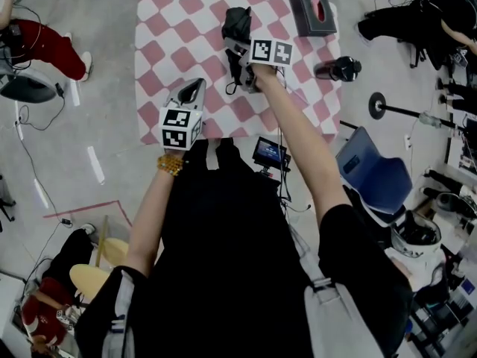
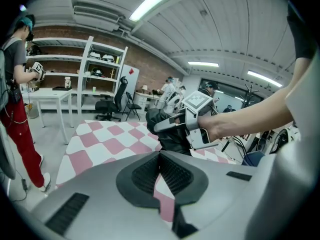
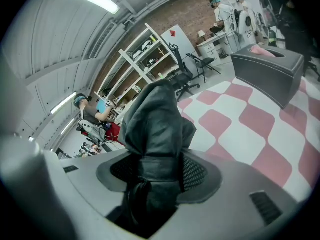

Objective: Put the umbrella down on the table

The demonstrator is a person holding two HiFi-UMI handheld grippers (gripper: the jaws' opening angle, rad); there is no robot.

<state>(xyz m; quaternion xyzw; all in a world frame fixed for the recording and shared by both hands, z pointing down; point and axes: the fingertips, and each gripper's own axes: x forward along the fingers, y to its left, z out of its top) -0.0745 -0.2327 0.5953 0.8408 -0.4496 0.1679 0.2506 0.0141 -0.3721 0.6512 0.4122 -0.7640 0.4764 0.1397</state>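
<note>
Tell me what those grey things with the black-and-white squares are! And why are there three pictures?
Those are two hand-held grippers, not a robot: a person holds one in each hand. The head view comes from a camera on the person's head, looking down. The other two pictures come from small cameras riding on each gripper. Below is a table with a pink-and-white checked cloth. A dark tissue box sits at its far corner. The right gripper is closed on a folded black umbrella. I can't tell whether the umbrella touches the table. The left gripper is closed too, but holds nothing, and it hangs over the near part of the cloth.
</note>
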